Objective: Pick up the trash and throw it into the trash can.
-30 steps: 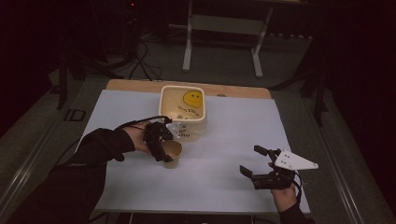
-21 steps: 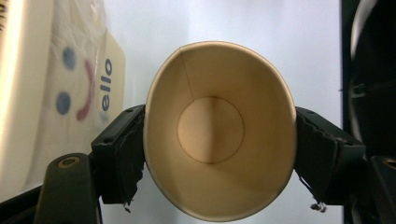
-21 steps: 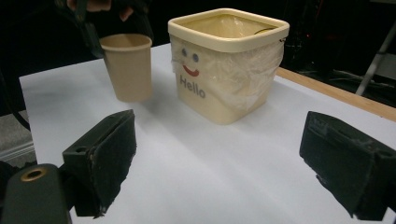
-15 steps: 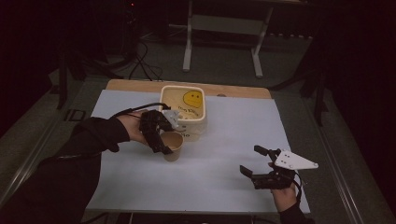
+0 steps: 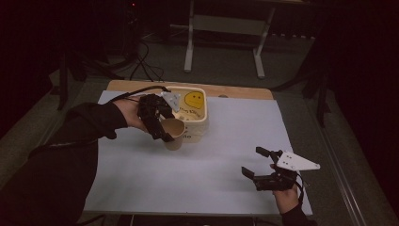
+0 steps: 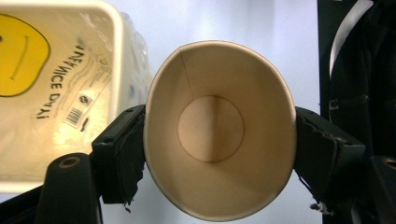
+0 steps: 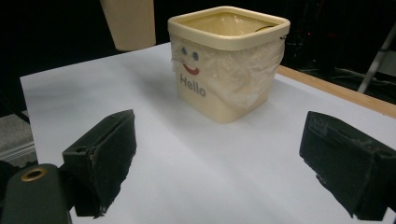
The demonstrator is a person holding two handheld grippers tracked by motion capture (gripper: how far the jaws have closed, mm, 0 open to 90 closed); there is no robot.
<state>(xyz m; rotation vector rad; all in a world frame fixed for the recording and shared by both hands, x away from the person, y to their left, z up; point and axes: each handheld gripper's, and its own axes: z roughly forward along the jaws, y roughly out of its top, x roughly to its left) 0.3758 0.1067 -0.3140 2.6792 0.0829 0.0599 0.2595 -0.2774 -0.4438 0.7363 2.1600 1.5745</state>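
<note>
Left gripper (image 5: 162, 123), jaws clamped on paper cup (image 6: 218, 128), has lifted it beside the bin (image 5: 195, 112); disposal likely next. Right gripper (image 5: 263, 167) open, idle.

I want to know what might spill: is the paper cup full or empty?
Empty. The left gripper view looks straight into the paper cup: bare bottom disc, clean walls.

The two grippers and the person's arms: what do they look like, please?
Both grippers are black with two thick black jaws whose padding looks frayed at the edges. The left gripper carries a grey three-cornered plate and trails a black cable; its arm wears a black long sleeve. The right gripper bears a paler grey three-cornered plate.
</note>
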